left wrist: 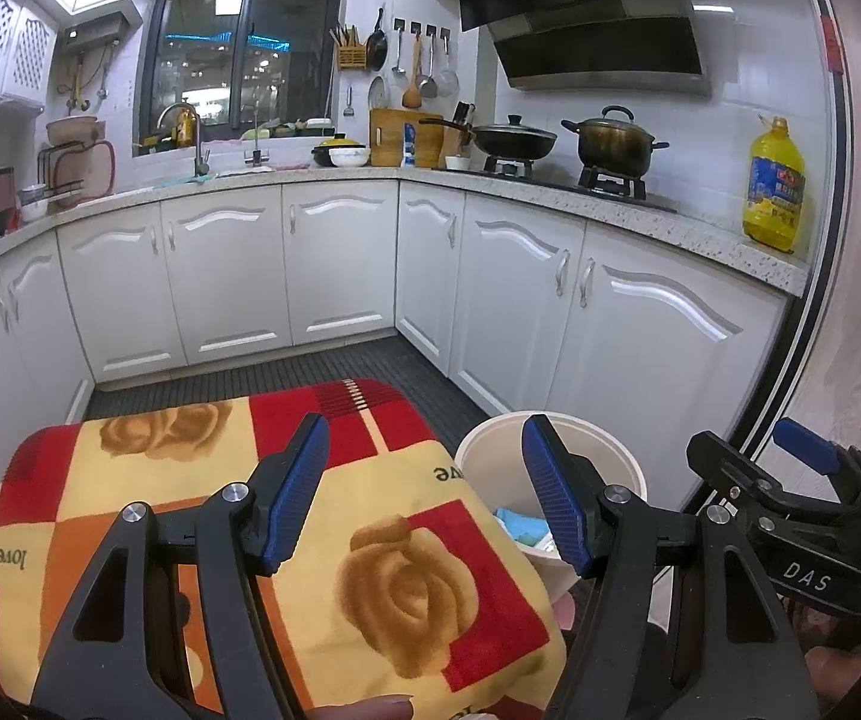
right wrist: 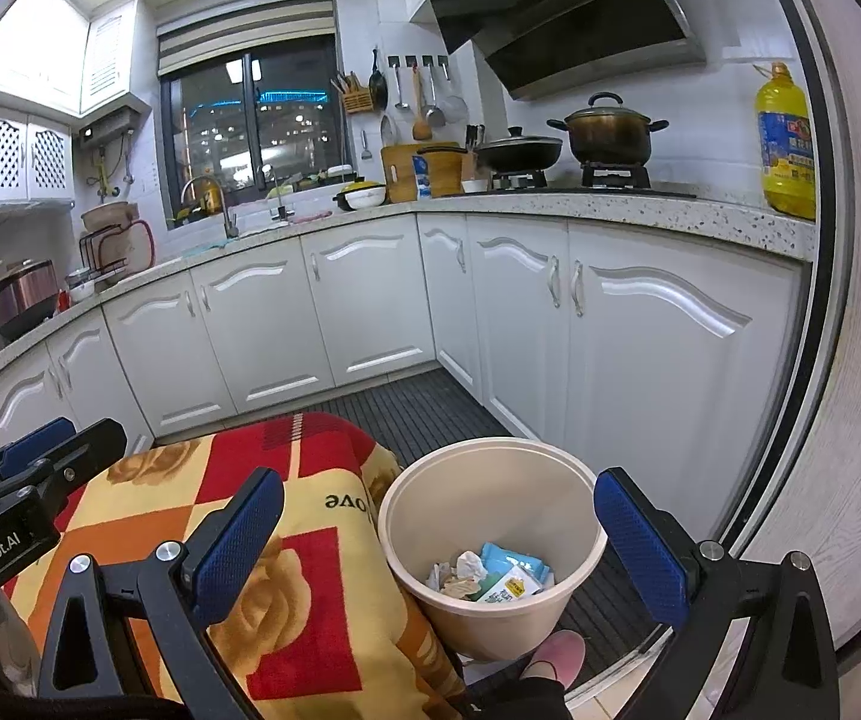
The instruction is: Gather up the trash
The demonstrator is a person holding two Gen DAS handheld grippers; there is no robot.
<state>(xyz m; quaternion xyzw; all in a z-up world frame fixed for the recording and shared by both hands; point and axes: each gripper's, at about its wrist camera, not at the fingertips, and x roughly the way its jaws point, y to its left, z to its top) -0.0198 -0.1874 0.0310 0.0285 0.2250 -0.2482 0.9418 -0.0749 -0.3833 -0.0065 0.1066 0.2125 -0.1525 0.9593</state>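
Two grippers, left [left wrist: 424, 498] and right [right wrist: 439, 546], gape empty beside one bin [right wrist: 490, 468] of wrappers [right wrist: 508, 579].

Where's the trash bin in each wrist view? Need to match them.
Left wrist: trash bin lower right of centre, partly hidden behind the left gripper's right finger.
Right wrist: bin lower centre, fully visible, wrappers inside.
Shared landmark: rose-patterned blanket directly left of it.

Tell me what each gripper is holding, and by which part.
Nothing. The left gripper and right gripper are both open and empty, above the cloth and bin.
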